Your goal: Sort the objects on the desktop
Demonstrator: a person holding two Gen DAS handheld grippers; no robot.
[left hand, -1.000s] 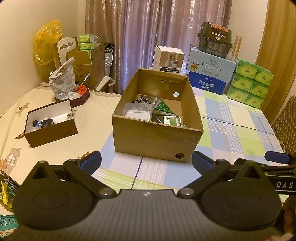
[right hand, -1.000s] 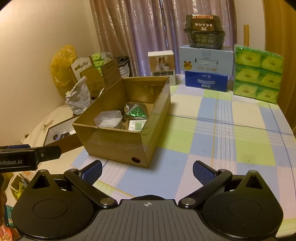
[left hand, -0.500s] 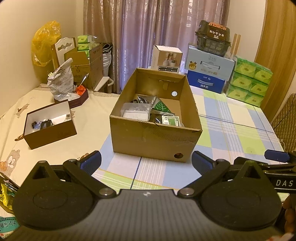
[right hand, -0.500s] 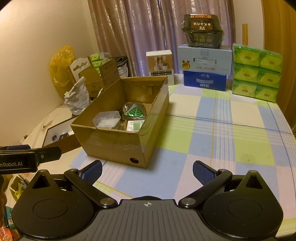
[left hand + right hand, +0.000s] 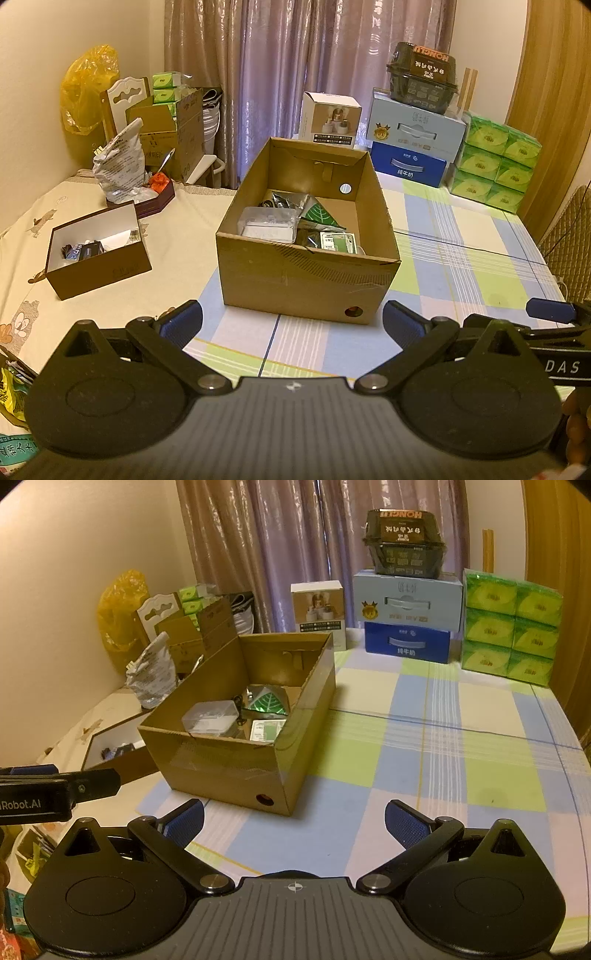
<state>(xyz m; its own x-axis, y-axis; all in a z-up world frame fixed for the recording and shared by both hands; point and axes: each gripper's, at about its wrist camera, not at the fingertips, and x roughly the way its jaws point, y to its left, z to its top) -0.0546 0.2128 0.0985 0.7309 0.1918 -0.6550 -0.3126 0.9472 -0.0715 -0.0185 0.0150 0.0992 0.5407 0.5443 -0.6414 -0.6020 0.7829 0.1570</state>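
Note:
An open cardboard box stands mid-table; it holds a clear plastic case, a green leaf-print packet, a green-and-white card and dark bits. My left gripper hangs open just in front of the box, nothing between its fingers. In the right wrist view the same box sits left of centre, with the plastic case and the leaf packet inside. My right gripper is open and empty over the checked cloth. A small brown box with small dark items lies to the left.
Along the far edge stand a white product box, stacked blue cartons topped by a dark container, and green tissue packs. A crumpled bag and cartons crowd the back left. The checked tablecloth spreads to the right.
Both grippers have drawn back slightly from the cardboard box, which sits a little farther off in both views. Both stay open and empty.

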